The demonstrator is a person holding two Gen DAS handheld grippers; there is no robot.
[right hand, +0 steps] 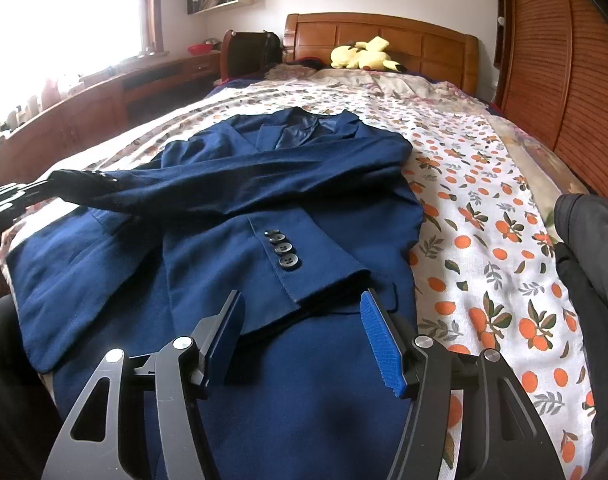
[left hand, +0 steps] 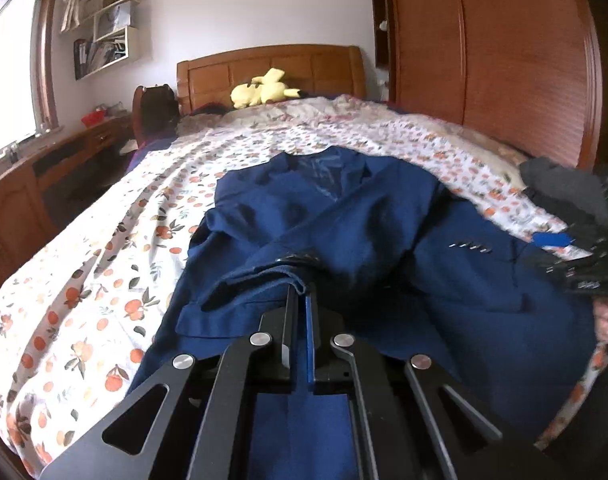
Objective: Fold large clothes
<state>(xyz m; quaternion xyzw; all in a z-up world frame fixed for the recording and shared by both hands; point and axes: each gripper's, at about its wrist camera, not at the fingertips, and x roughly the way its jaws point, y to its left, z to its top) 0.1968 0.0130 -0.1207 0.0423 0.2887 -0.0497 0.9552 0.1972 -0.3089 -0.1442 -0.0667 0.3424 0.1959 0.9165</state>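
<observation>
A navy blue suit jacket (right hand: 240,184) lies front up on the bed, collar toward the headboard; it also shows in the left wrist view (left hand: 344,216). One sleeve is folded across the chest, its buttoned cuff (right hand: 304,264) lying just beyond my right gripper. My right gripper (right hand: 302,304) is open and empty over the jacket's lower front. My left gripper (left hand: 300,292) is shut on the other sleeve's cuff (left hand: 288,276) and holds it above the jacket. The left gripper shows at the left edge of the right wrist view (right hand: 8,200), the right gripper at the right edge of the left wrist view (left hand: 584,264).
The bed has an orange-print sheet (right hand: 484,208). A yellow plush toy (right hand: 364,56) lies by the wooden headboard (right hand: 384,36). Dark clothing (right hand: 588,248) lies at the right side. A wooden wardrobe (right hand: 564,60) stands right, a desk (right hand: 104,96) and window left.
</observation>
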